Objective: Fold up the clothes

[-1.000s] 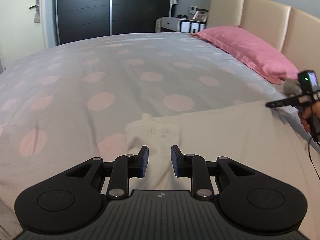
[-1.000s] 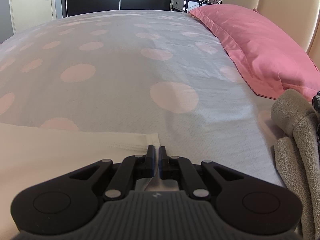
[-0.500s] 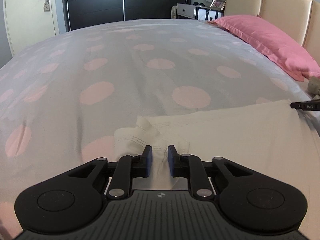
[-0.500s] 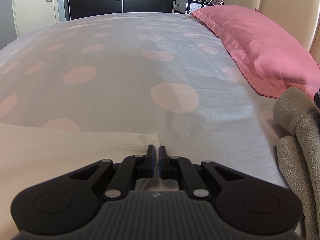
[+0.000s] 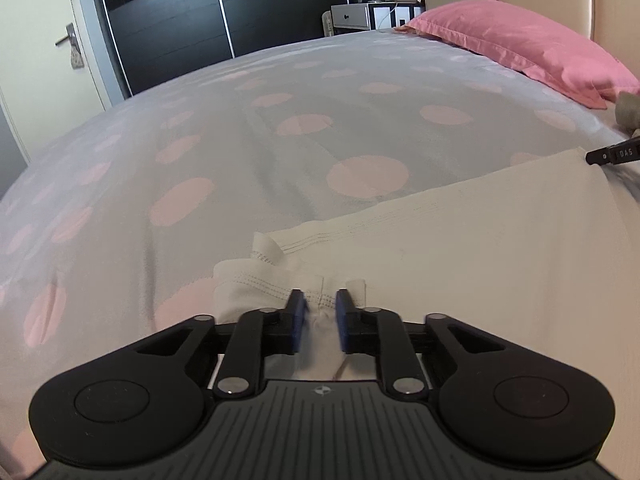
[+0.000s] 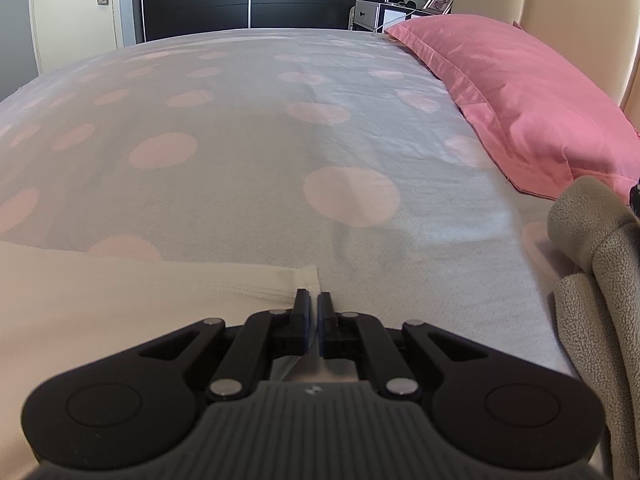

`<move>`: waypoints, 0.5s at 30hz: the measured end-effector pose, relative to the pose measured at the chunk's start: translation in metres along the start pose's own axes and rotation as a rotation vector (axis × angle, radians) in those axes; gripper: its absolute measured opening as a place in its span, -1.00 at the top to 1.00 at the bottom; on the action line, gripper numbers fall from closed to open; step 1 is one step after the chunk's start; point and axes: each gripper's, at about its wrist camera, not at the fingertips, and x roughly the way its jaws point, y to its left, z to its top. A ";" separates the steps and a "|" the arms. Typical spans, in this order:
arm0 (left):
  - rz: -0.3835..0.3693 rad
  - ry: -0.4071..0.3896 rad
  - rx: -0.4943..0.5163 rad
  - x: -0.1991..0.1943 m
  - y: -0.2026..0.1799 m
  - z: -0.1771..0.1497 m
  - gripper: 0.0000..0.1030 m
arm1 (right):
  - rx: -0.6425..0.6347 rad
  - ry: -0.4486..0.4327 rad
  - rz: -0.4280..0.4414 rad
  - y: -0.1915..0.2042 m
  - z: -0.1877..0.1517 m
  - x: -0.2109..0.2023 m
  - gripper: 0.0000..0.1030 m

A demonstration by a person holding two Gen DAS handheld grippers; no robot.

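A cream garment lies spread on the near part of the bed, its stitched hem facing away from me. At its left end the cloth is bunched and rumpled. My left gripper is closed down on that bunch, with a fold of hem standing between its blue pads. My right gripper is shut on the right corner of the cream garment. In the left wrist view, the right gripper's black fingertip shows at the garment's far right corner.
The grey bedspread with pink dots stretches ahead. A pink pillow lies by the beige headboard on the right. A folded grey fleece sits close on my right. A dark wardrobe, a door and a nightstand stand beyond the bed.
My left gripper has dropped onto the bunched hem and its fingers have narrowed around the cloth. The right gripper has stayed shut on its corner, barely moving.
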 end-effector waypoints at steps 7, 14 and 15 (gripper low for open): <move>0.027 -0.063 -0.100 -0.043 0.030 0.017 0.92 | 0.039 -0.023 0.032 -0.005 0.022 -0.036 0.92; 0.112 -0.138 -0.289 -0.120 0.105 0.041 0.93 | 0.100 -0.173 0.091 -0.019 0.047 -0.120 0.92; 0.127 -0.149 -0.310 -0.132 0.115 0.043 0.93 | 0.108 -0.195 0.100 -0.021 0.050 -0.132 0.92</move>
